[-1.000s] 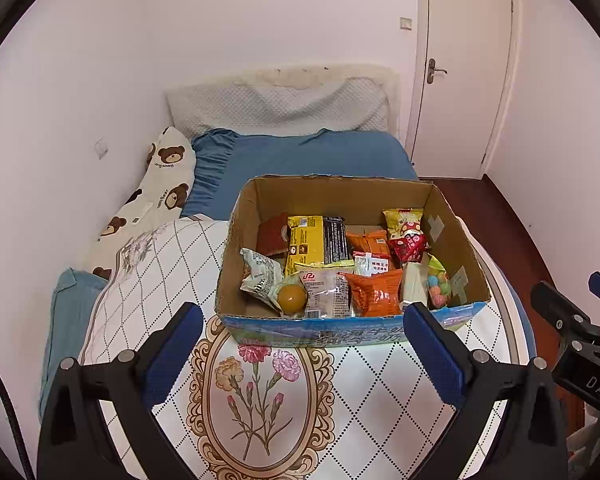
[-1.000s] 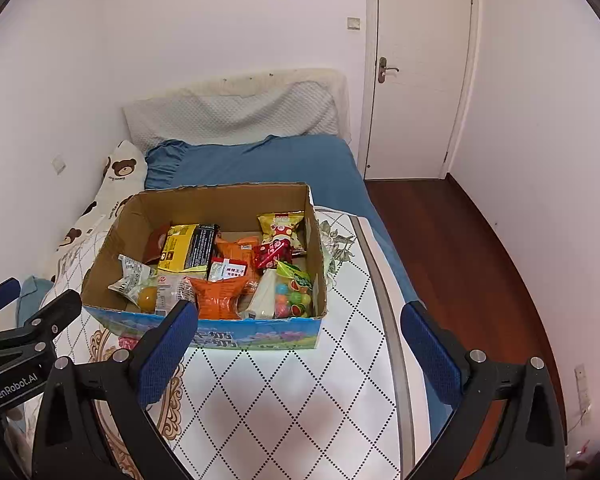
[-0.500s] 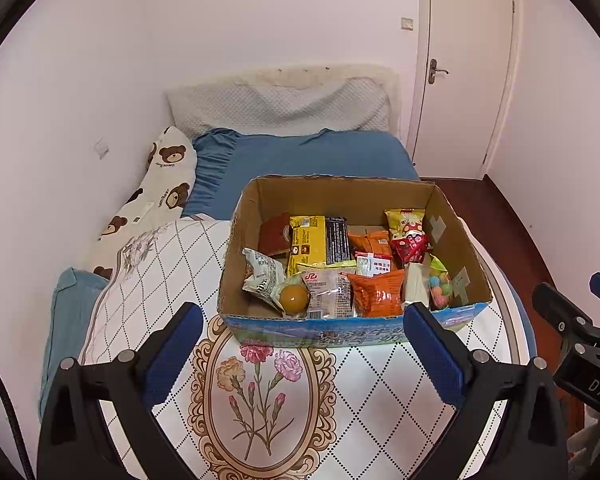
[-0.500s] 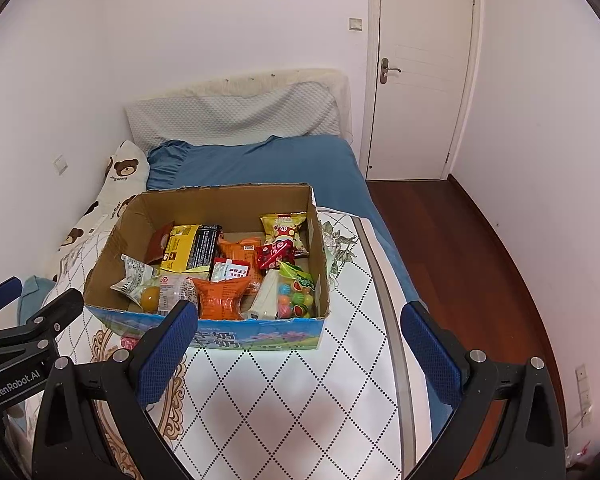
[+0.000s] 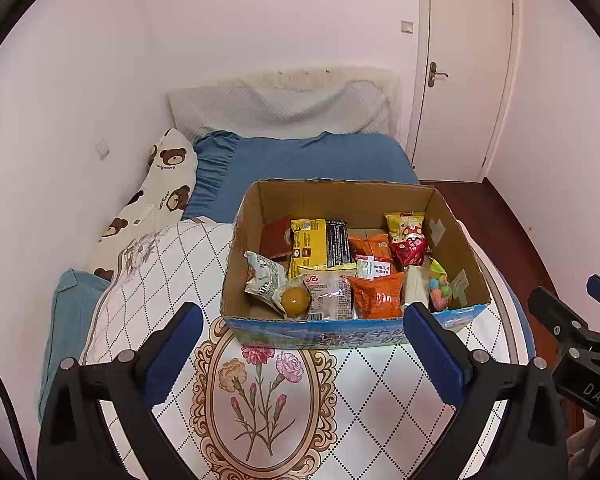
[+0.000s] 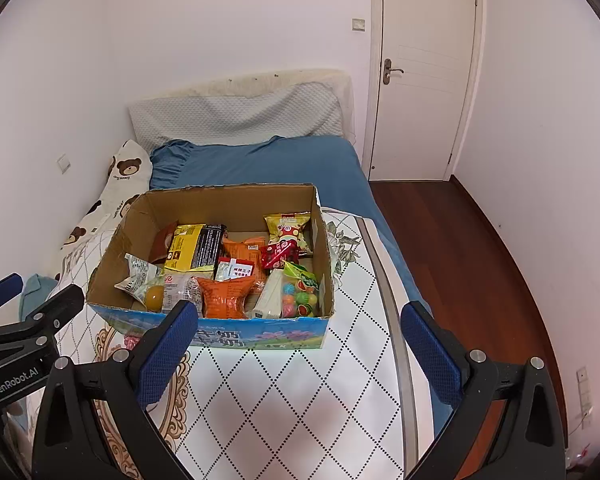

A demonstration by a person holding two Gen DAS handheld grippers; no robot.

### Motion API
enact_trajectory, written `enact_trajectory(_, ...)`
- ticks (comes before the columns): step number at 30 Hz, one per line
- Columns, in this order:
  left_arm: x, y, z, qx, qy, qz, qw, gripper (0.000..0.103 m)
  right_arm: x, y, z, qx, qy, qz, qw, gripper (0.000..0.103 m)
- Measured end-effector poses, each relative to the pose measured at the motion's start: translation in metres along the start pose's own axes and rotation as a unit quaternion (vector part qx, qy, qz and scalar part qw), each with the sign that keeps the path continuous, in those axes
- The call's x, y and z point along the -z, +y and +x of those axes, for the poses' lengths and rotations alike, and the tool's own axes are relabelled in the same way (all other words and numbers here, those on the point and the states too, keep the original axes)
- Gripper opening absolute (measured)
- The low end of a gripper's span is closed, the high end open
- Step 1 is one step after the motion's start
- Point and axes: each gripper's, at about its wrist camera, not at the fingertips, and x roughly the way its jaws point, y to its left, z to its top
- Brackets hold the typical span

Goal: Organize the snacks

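Bright, even, sharp views with fisheye-bent, dark-vignetted edges

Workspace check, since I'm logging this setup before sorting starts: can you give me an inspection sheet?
Surface: quilted bedspread with flower medallion, on a bed.
Job's things: cardboard box holding snack packets, among them an orange packet and a yellow packet.
Clutter: bear-print pillow.
Grippers: left tongs and right tongs open, empty, short of the box.
Cables: dark cable at left edge.
Surroundings: closed white door, wood floor.
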Motion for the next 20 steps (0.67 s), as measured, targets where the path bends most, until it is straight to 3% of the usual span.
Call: enact_trajectory(20,-0.0034,-0.0007,-0.0066,0.004,-0.007,-0.004,1.0000,0.103,0.0017,-0.0033,0.0012,0.000,0.003,-0.001,1.000,0.103)
